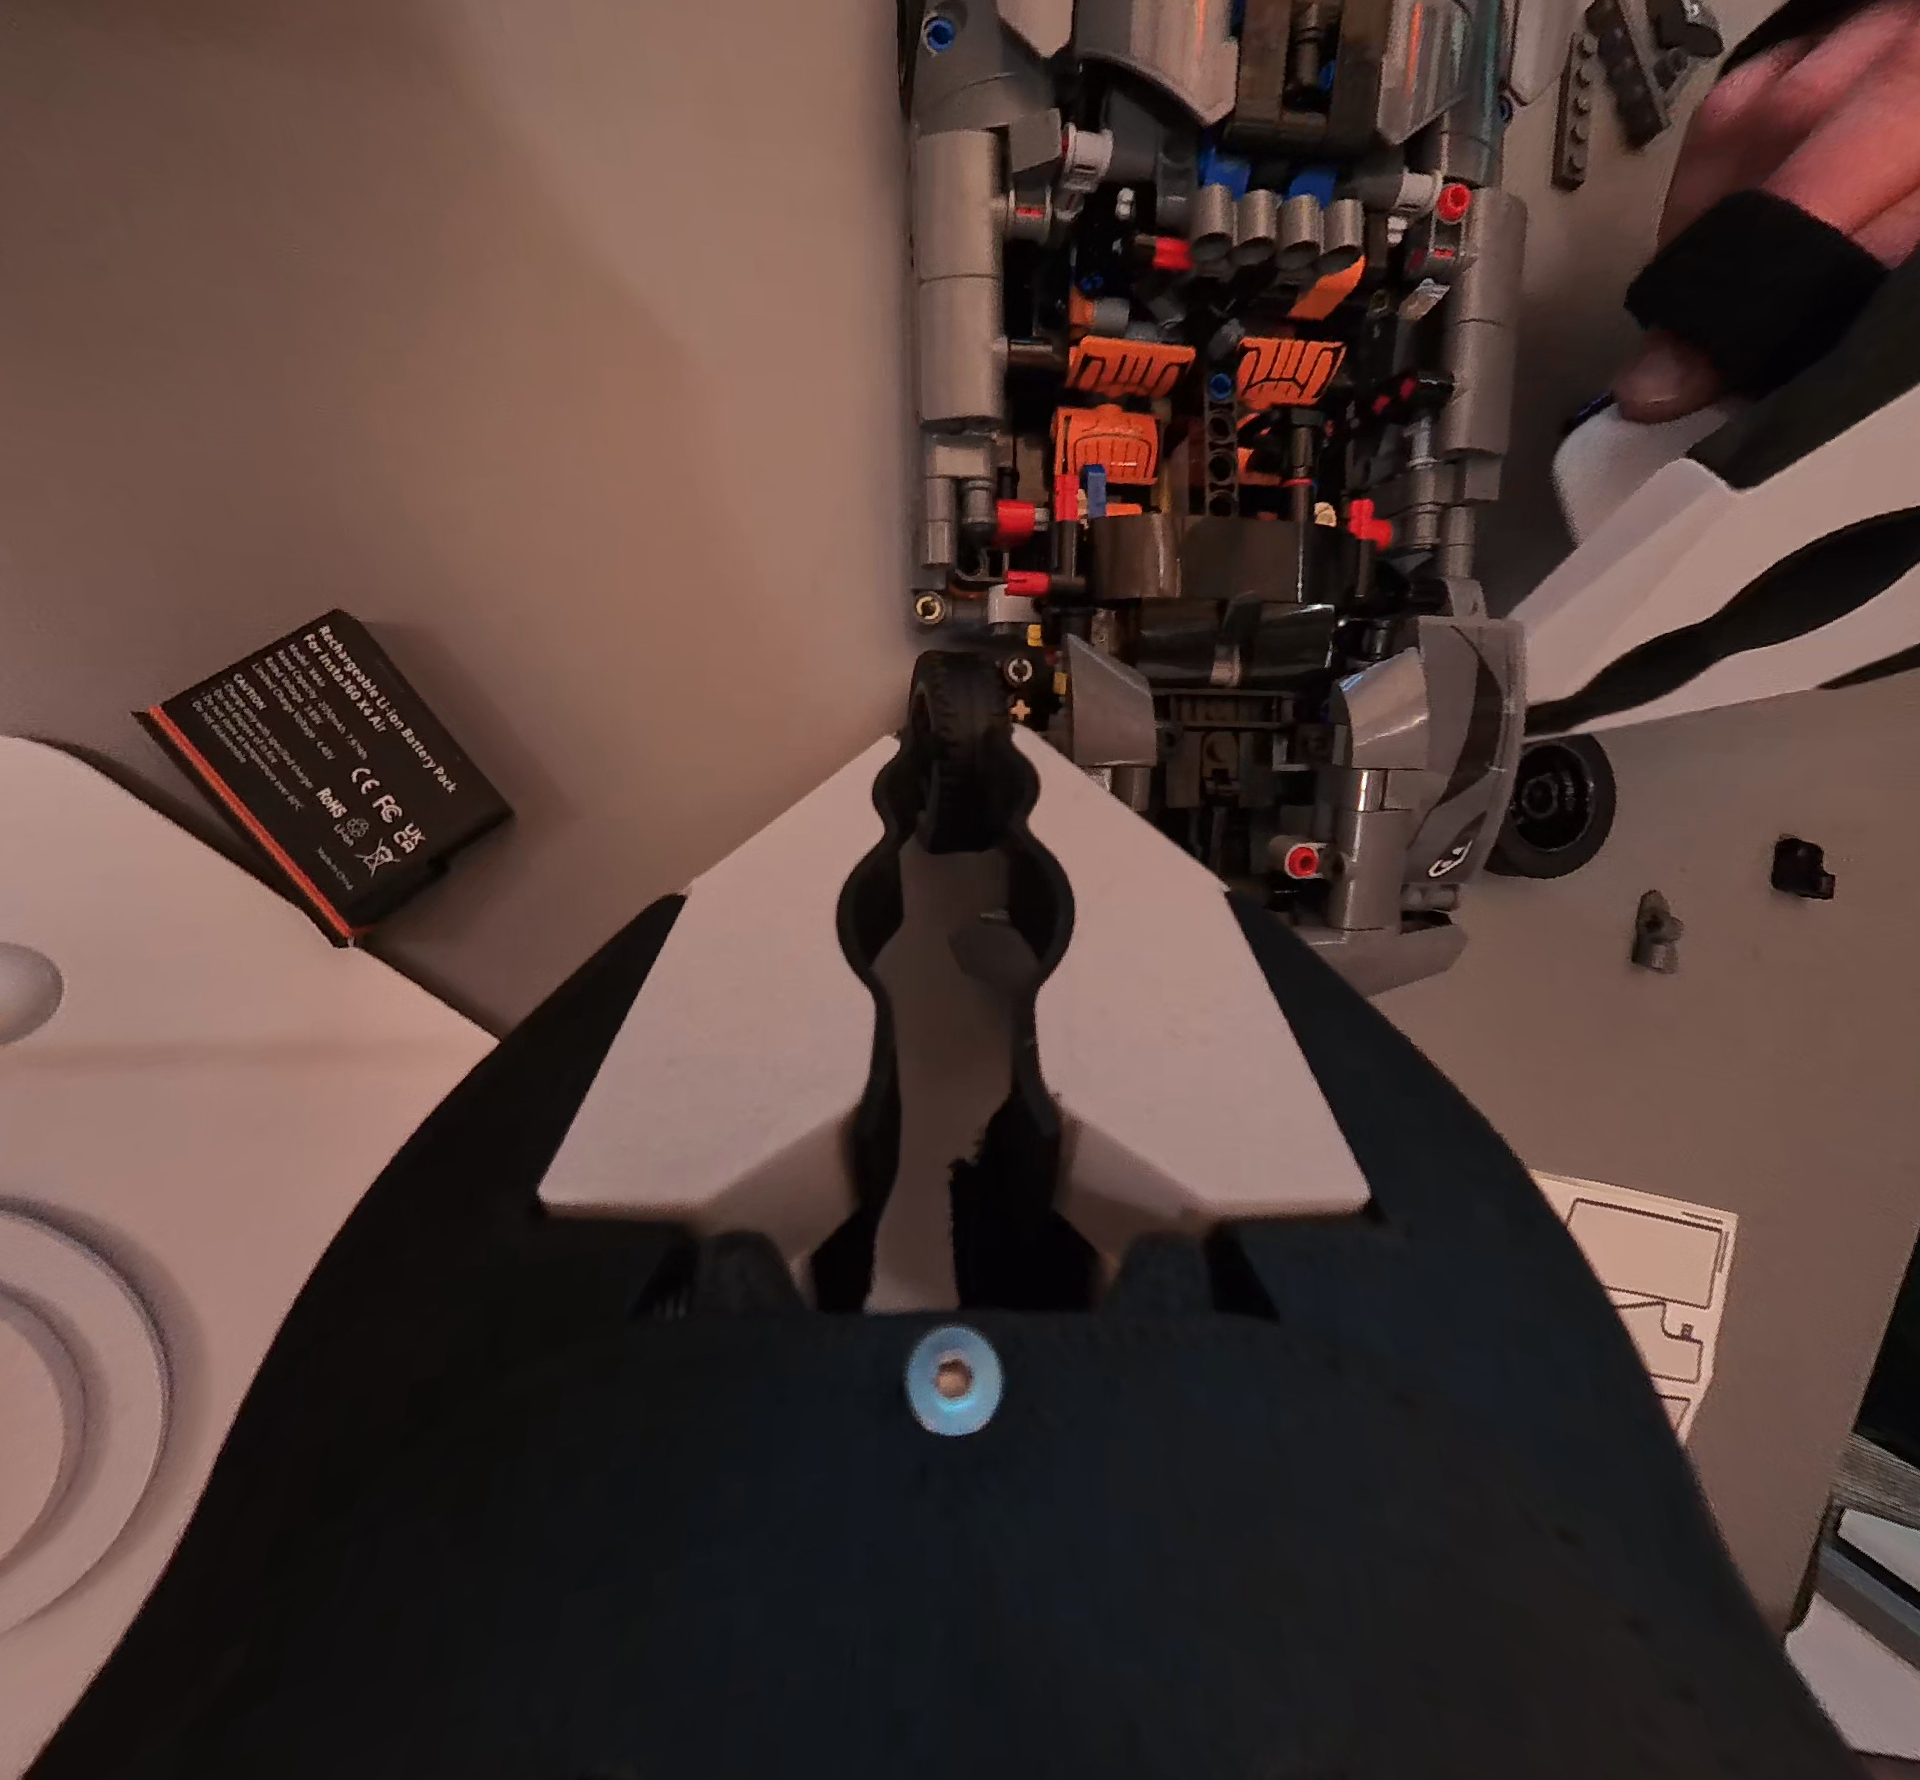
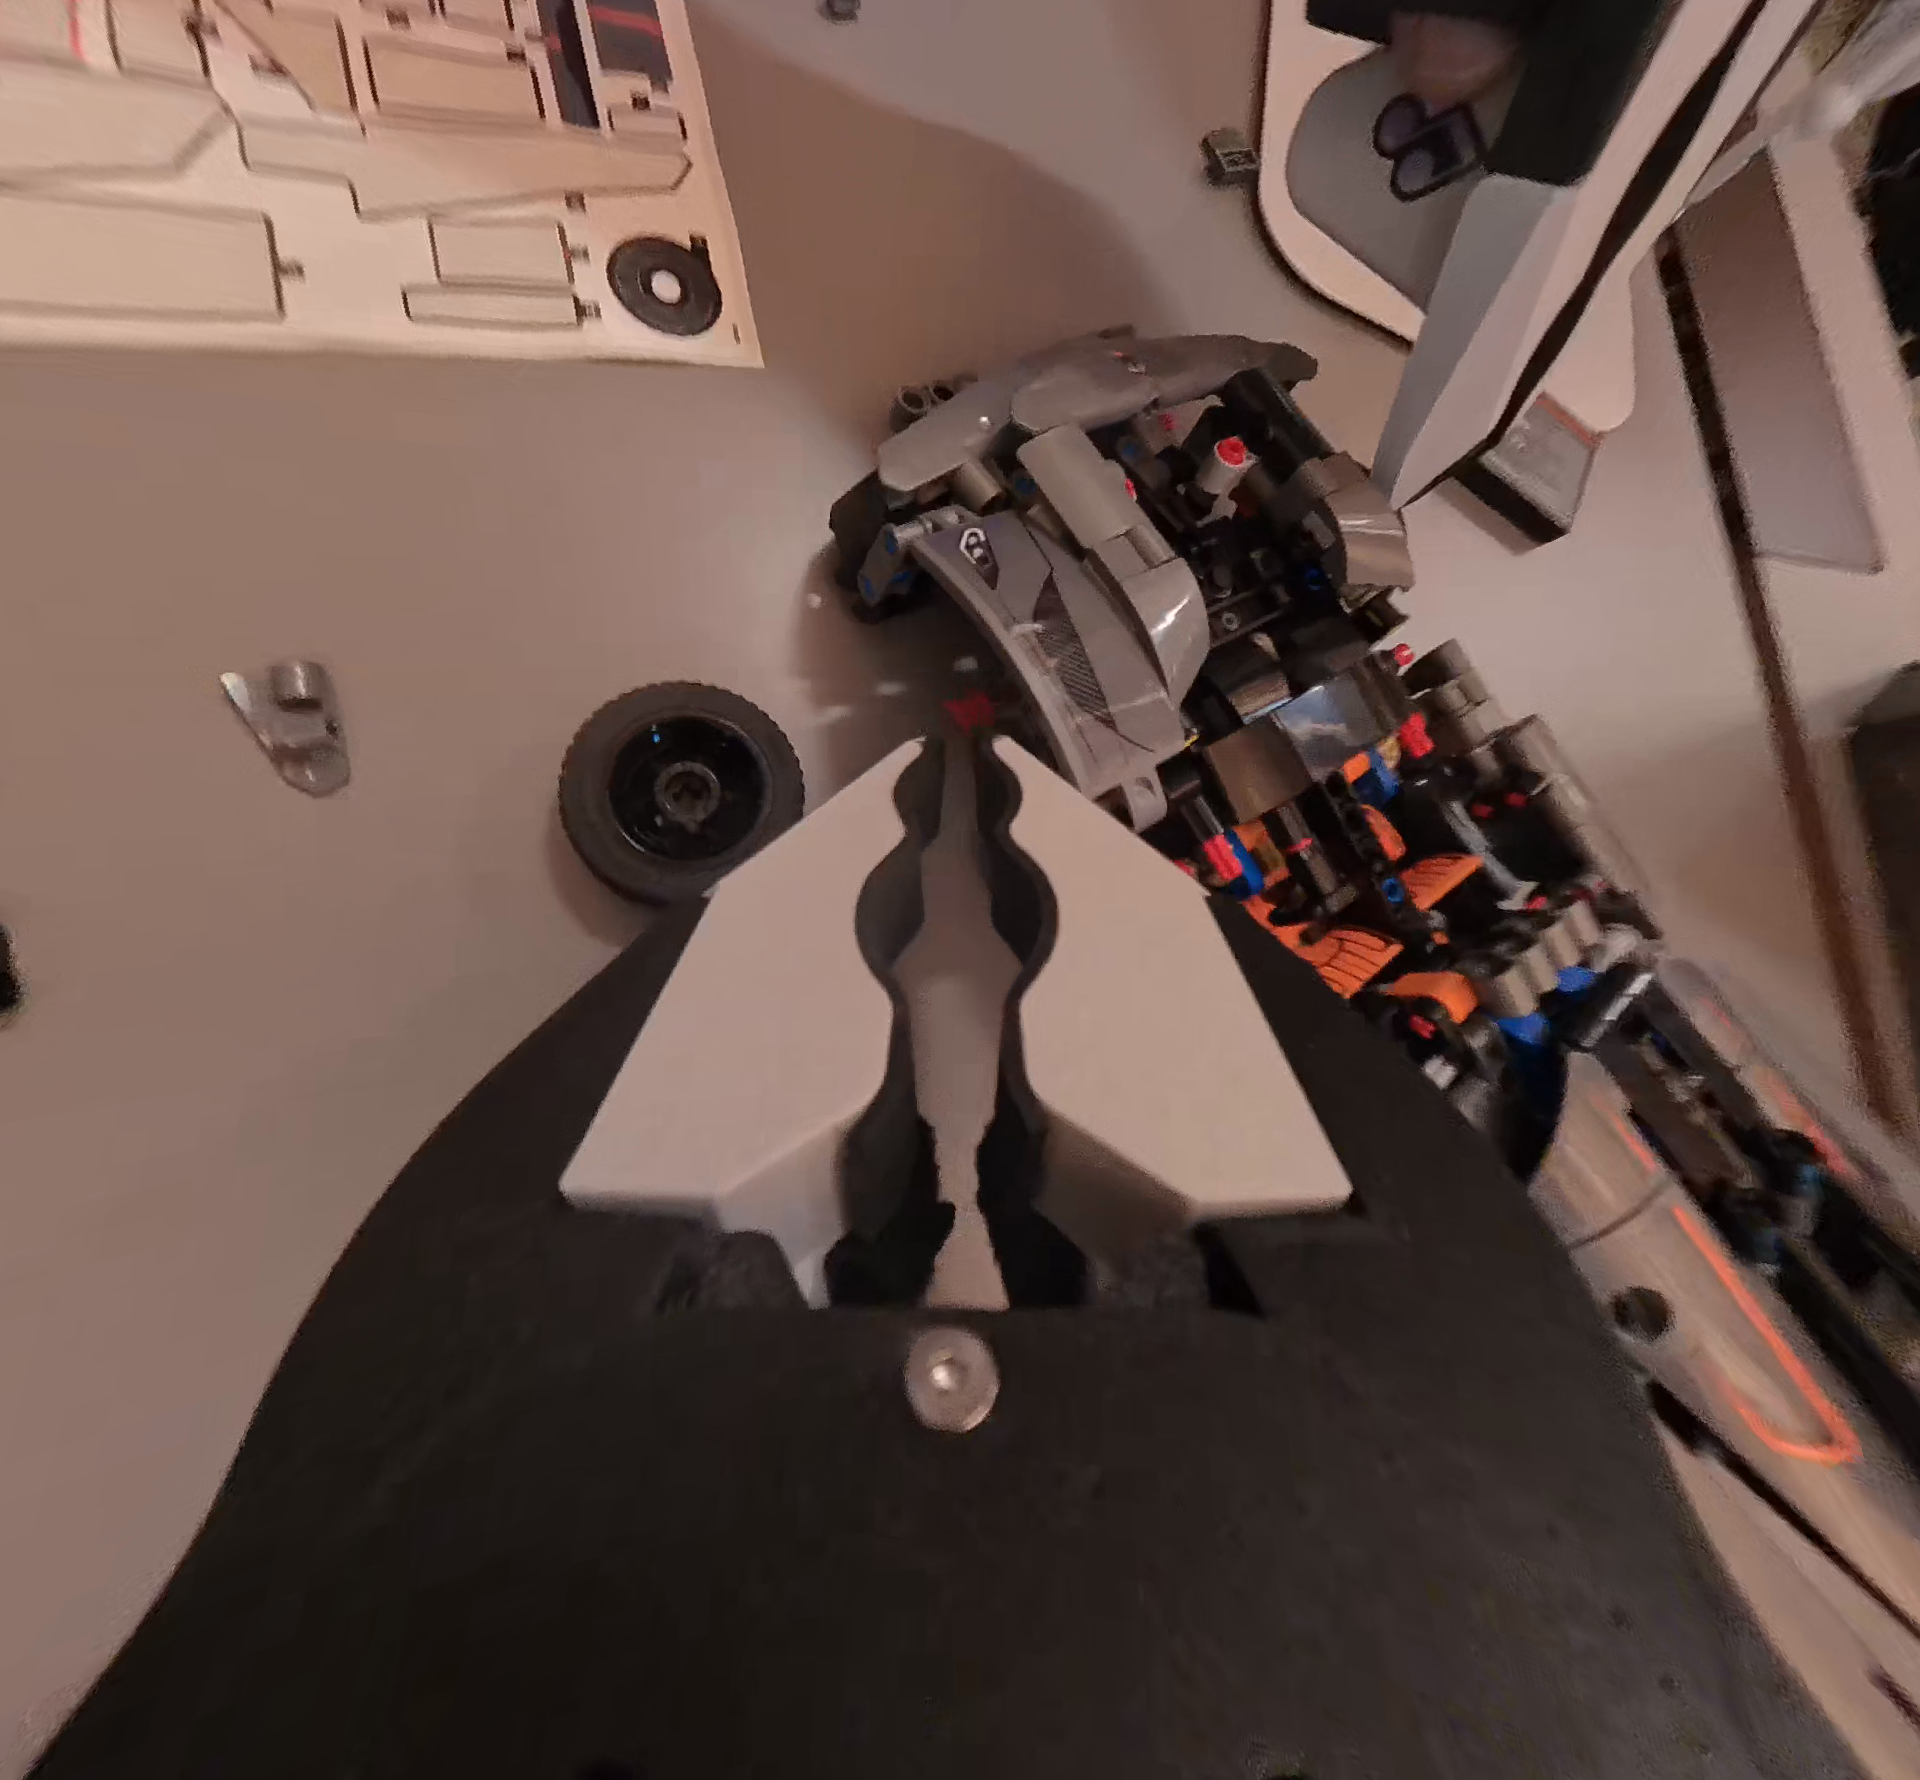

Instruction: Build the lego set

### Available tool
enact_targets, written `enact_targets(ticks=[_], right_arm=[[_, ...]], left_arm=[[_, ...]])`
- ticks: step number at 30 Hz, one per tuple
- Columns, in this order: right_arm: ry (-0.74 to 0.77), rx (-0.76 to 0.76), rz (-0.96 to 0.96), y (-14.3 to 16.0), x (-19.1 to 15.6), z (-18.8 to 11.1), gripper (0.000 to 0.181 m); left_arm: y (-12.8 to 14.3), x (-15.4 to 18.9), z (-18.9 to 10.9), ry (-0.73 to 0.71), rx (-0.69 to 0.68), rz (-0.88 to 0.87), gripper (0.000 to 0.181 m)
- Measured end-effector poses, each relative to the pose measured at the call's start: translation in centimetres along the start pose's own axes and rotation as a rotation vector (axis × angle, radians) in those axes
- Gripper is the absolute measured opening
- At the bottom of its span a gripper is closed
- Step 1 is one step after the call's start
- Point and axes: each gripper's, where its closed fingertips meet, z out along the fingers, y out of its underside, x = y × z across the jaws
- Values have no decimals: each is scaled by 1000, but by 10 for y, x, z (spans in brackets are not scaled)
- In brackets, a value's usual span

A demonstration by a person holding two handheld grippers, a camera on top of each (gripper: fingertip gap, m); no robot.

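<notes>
The grey, black and orange lego car (image 1: pixel 1216 359) lies on the table, its inside open to view; it also shows in the right wrist view (image 2: pixel 1143 587). My left gripper (image 1: pixel 961 743) is shut on a small black wheel (image 1: pixel 956 712) and holds it against the car's front left corner. My right gripper (image 2: pixel 958 743) is almost closed, seemingly on a small red piece (image 2: pixel 968 710) at the car's grey front fender. A second black wheel (image 2: pixel 681 790) lies loose on the table left of the right gripper, and shows beside the fender in the left wrist view (image 1: pixel 1553 800).
A black battery pack (image 1: pixel 322 774) lies left of the car. A sticker sheet (image 2: pixel 364 120) lies at the far left. A flat grey piece (image 2: pixel 296 728) and small loose parts (image 1: pixel 1654 930) are scattered on the table. More dark pieces (image 1: pixel 1642 47) lie beyond a gloved hand (image 1: pixel 1787 172). One gripper's finger ends stand about 12 centimetres off the other's.
</notes>
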Motion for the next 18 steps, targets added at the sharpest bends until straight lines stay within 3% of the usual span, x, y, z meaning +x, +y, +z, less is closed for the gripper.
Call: enact_targets(ticks=[5,9,14,18], right_arm=[[47,-4,-153,-6,0,-13,19],[41,8,-190,-9,1,-12,13],[49,57,-224,-27,0,-31,46],[100,-36,-234,-10,14,-13,55]], left_arm=[[0,0,0,6,2,3,12],[0,0,1,18,-3,1,14],[2,2,3,37,-9,-3,17],[1,2,4,50,-6,-8,18]])
